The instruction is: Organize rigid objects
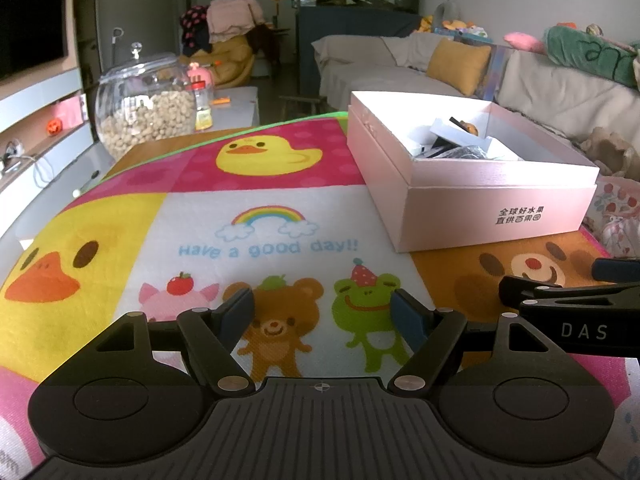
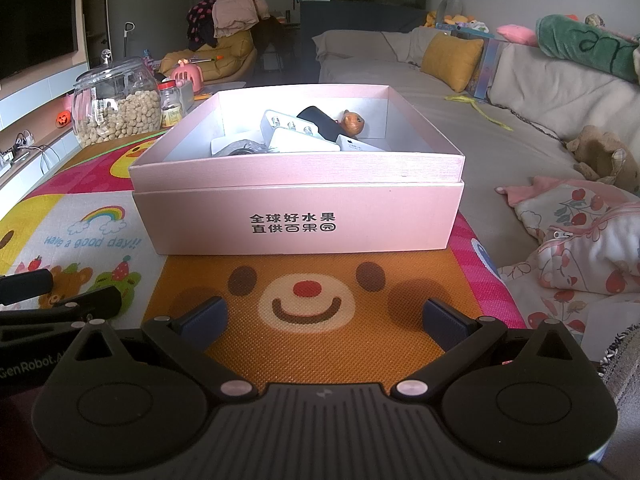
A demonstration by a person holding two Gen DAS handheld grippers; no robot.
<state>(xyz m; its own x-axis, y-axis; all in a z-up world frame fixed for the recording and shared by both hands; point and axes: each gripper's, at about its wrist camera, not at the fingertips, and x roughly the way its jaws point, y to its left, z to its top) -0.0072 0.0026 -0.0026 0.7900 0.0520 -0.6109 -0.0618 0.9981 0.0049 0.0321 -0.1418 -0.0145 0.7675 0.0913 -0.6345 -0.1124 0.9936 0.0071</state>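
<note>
Cartoon mat [image 1: 256, 208] covers the tabletop: duck, rainbow, bear and frog panels, orange bear face [image 2: 306, 300] nearest the right wrist camera

Pink box [image 2: 296, 216] sits on the mat's right half, open top, black print on the front wall. In left wrist view it's ahead and to the right [image 1: 472, 200]; in right wrist view it's dead ahead

Glass jar [image 1: 146, 108] of pale nuts stands at the far left edge of the table, well apart from the box, small yellow-label bottle [image 1: 203, 110] just beside it

Box contents, all piled inside: white adapter-like block [image 2: 290, 126], black flat item [image 2: 320, 122] leaning behind it, white flat device [image 2: 360, 145] at front right, orange-brown figurine [image 2: 353, 122] near the back wall, dark cable-like clump [image 2: 242, 148] front left. Exact items hard to tell. No loose rigid objects seen on the mat

Left gripper [image 1: 322, 312]: fingers spread, nothing between the blue pads, low over the bear/frog print

Right gripper [image 2: 325, 318]: fingers spread wide, holding nothing, over the orange bear face, just short of the box front. It shows at the right edge of the left wrist view, just beside the left one
</note>
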